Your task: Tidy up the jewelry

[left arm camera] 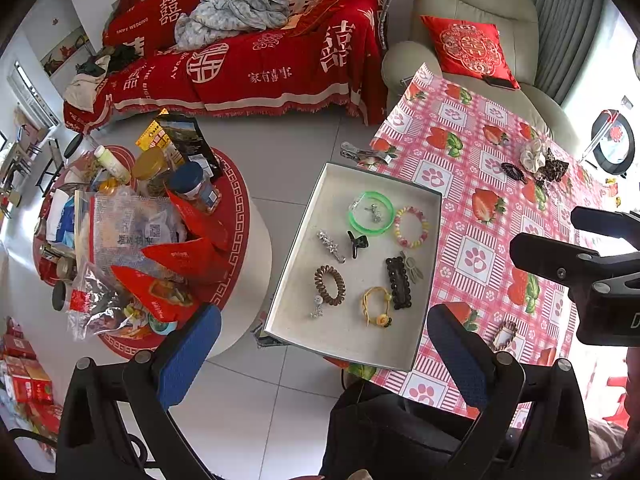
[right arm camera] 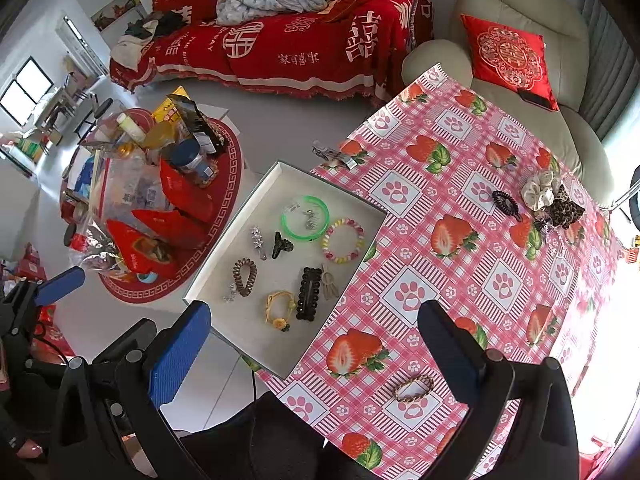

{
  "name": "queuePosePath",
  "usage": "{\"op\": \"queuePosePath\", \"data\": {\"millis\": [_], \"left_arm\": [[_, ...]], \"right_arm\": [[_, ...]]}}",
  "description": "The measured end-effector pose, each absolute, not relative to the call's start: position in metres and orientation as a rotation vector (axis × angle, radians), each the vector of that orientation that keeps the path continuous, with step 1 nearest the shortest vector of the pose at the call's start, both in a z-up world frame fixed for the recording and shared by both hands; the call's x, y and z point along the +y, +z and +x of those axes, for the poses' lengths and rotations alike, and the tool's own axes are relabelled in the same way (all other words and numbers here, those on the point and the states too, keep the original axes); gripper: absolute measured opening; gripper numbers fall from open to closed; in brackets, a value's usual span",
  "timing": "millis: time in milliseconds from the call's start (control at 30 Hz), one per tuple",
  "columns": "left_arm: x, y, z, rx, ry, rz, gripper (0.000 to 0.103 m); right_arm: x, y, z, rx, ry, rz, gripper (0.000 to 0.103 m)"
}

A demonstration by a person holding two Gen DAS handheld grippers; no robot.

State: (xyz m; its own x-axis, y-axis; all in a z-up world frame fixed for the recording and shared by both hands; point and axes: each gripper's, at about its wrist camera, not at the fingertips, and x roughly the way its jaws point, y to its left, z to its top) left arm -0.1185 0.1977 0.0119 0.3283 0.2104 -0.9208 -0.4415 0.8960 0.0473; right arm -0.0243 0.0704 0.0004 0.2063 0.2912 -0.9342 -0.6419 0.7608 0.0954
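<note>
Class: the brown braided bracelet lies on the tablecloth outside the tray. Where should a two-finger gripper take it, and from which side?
Probably from above, with the right gripper nearest it. The brown braided bracelet lies flat as an open loop, so put one finger inside the ring, one outside, and pinch the near band.

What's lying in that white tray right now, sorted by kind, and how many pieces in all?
In the white tray:
Bracelets and bangles: 3 (green bangle, pastel bead bracelet, yellow cord bracelet)
Spiral hair ties: 1 (brown)
Hair clips: 4 (silver star clip, dark claw clip, black snap clip, beige clip)
Other small silver pieces: too small to count
Total: 8
</note>
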Motion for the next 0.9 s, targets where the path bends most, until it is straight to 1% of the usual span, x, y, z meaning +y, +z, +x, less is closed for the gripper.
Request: {"op": "queuePosePath", "data": {"millis": [900], "left_arm": [[0.1977,0.0142,-0.1196,1.140,0.449,-0.204,0.103]], "right_arm": [[0.0725,-0.0004,-0.0250,1.201,0.669,-0.346,0.103]]}}
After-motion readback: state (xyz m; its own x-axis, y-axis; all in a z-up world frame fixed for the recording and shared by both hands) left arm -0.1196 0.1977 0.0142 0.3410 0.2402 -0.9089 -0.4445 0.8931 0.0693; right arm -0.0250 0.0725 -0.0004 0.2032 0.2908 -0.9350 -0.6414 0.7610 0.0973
